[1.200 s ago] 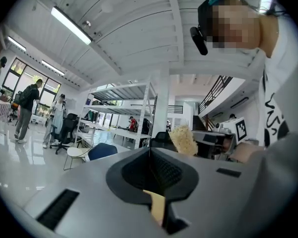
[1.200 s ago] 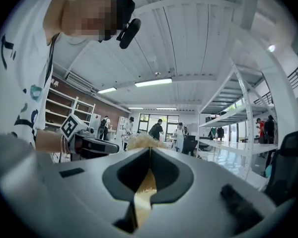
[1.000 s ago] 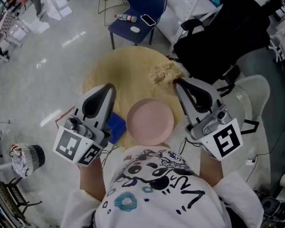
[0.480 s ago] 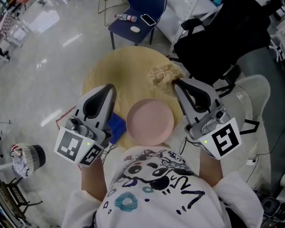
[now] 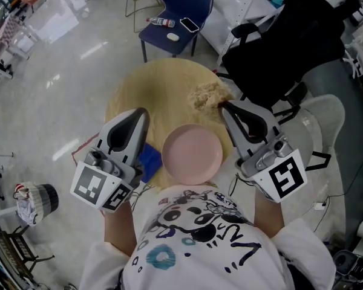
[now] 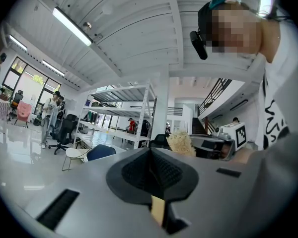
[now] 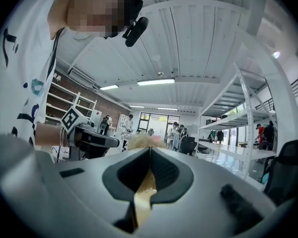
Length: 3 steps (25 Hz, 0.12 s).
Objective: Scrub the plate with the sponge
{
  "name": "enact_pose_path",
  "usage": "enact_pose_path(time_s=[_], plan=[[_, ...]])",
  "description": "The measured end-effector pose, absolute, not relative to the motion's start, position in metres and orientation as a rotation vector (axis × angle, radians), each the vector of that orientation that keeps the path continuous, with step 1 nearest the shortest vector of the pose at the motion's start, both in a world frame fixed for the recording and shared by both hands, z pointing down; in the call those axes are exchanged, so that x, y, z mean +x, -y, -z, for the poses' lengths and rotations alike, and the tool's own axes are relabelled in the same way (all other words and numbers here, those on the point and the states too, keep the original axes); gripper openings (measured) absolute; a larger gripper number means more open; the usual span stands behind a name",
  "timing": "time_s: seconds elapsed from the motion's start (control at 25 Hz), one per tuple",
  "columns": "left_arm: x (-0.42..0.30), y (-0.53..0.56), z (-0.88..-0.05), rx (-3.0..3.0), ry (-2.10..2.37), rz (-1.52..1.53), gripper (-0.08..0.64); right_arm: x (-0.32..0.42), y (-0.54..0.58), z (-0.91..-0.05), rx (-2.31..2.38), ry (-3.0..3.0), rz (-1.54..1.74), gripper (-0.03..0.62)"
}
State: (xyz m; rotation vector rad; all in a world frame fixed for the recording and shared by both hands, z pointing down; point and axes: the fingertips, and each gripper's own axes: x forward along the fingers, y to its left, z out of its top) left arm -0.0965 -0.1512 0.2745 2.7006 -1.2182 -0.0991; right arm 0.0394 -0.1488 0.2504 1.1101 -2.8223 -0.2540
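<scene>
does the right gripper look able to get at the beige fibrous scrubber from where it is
Probably yes: the right gripper has its tip right beside the beige scrubber with nothing between, but its jaws are shut and must open first.

The left gripper sits at the lower left of the head view, jaws pressed together and empty, tips pointing up-frame; the right gripper sits right of centre, likewise closed; the left forearm and right forearm rise from the bottom edge.
</scene>
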Motion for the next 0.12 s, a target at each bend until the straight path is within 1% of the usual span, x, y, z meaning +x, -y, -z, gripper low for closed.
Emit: enact_pose_path(time_s=[0.12], plan=[[-0.0985,0.1491,-0.2752,2.696,1.217,0.105,0.02,0.0365,0.1474,-0.2489,1.123,2.826,0.239,0.03]])
